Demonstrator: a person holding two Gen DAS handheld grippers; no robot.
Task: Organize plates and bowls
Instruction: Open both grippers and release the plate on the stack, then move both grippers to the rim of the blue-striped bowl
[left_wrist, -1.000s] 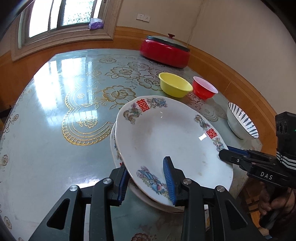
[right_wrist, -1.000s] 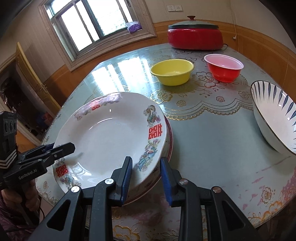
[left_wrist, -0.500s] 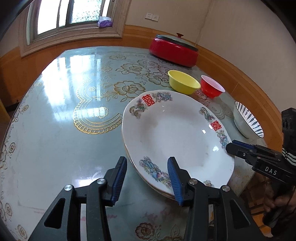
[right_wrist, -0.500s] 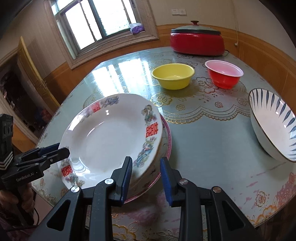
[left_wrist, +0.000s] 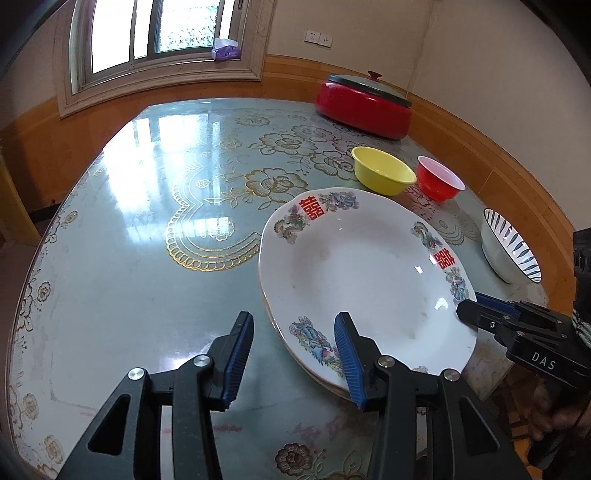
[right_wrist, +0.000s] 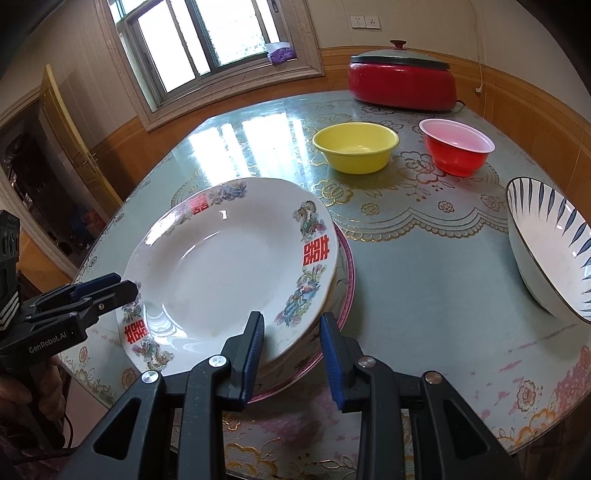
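Since a second ago, left gripper (left_wrist: 291, 354) lets go of the top plate (left_wrist: 364, 282), now stacked by the table's (left_wrist: 122, 266) near edge; jaws just widened, empty. Right gripper (right_wrist: 291, 356) is parted, clamping nothing. Back out slowly, don't nudge the rim.

A round counter (left_wrist: 147, 280) with a glossy pale green cloth patterned in gold flowers mirrors bright daylight from the window (left_wrist: 162, 33) behind it. Cream walls (left_wrist: 480, 48) rise above orange wood panelling (left_wrist: 33, 147). A purple tissue box (left_wrist: 225, 51) sits on the window sill. A white double socket (left_wrist: 319, 37) is on the wall. A yellow wooden door (right_wrist: 70, 129) stands at the left
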